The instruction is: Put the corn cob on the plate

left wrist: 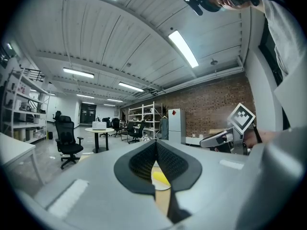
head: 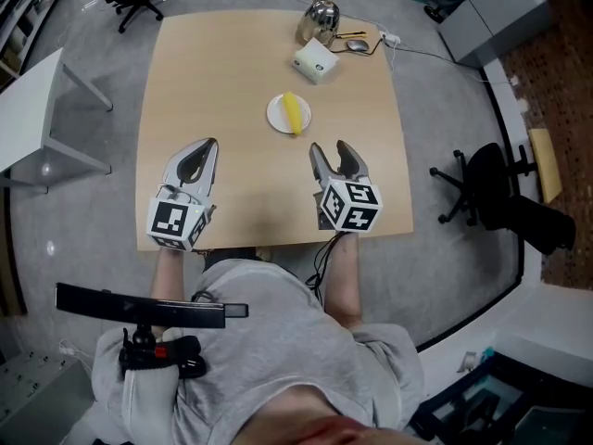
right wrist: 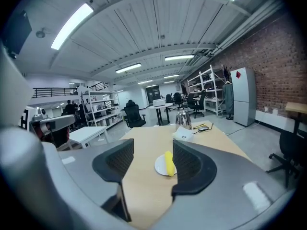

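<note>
A yellow corn cob (head: 295, 113) lies across a small white plate (head: 277, 117) at the middle of the wooden table (head: 232, 72). My left gripper (head: 199, 154) hovers near the table's front left, its jaws shut with nothing between them. My right gripper (head: 333, 157) hovers near the front right, open and empty, pointing at the plate. In the right gripper view the corn cob (right wrist: 168, 163) on the plate (right wrist: 159, 166) shows between the open jaws. In the left gripper view a sliver of the yellow cob (left wrist: 160, 178) peeks below the closed jaws.
At the table's far side stand a shiny metal kettle (head: 320, 17), a white box (head: 315, 60) and a computer mouse (head: 356, 44) with cables. A white desk (head: 32, 109) is to the left; office chairs (head: 491, 193) stand around the table.
</note>
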Demonstrator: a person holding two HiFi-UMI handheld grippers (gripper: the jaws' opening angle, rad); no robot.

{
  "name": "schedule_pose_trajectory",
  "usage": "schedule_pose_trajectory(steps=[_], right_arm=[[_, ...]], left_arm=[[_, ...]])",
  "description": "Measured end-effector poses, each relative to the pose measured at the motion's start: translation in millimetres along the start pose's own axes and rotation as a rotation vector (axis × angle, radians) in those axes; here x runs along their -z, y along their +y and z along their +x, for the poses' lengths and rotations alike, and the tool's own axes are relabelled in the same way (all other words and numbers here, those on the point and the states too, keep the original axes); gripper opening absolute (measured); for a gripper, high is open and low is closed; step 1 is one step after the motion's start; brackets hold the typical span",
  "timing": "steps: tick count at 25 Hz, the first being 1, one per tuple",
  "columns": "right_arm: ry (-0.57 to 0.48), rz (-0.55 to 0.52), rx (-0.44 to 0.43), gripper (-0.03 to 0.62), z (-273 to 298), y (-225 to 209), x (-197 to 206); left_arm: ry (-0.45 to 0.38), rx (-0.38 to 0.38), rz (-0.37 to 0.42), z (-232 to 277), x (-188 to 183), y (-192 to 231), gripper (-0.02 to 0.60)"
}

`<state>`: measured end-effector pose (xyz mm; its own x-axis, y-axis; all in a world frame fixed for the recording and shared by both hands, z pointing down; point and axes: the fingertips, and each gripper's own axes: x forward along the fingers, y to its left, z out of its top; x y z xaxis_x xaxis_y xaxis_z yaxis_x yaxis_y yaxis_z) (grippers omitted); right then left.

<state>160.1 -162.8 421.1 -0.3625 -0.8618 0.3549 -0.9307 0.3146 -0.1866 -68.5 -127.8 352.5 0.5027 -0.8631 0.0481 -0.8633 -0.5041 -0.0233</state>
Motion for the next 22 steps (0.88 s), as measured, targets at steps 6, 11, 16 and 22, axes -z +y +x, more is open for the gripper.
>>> schedule_pose_trajectory(steps=[6,11,16,22], right_arm=[[-0.066,-0.011,-0.001,0.252,-36.1,3.7,-10.1],[-0.101,-0.03,0.009,0.233,-45.5,4.5,-14.1],[-0.14,-0.047,0.016,0.207,-62.2,8.1,-16.1],[-0.145,-0.087,0.03,0.187,-69.9,12.2,-14.1]], left_arm=[[-0.019,0.005,0.018,-14.7,-14.9,-21.5,0.02],[-0.034,0.017,0.023,-13.4,-18.4,-24.8,0.02],[-0.048,0.022,0.032,-21.0,-19.1,-31.8,0.02],[-0.049,0.025,0.036,-24.4,-19.1,-33.7,0.02]])
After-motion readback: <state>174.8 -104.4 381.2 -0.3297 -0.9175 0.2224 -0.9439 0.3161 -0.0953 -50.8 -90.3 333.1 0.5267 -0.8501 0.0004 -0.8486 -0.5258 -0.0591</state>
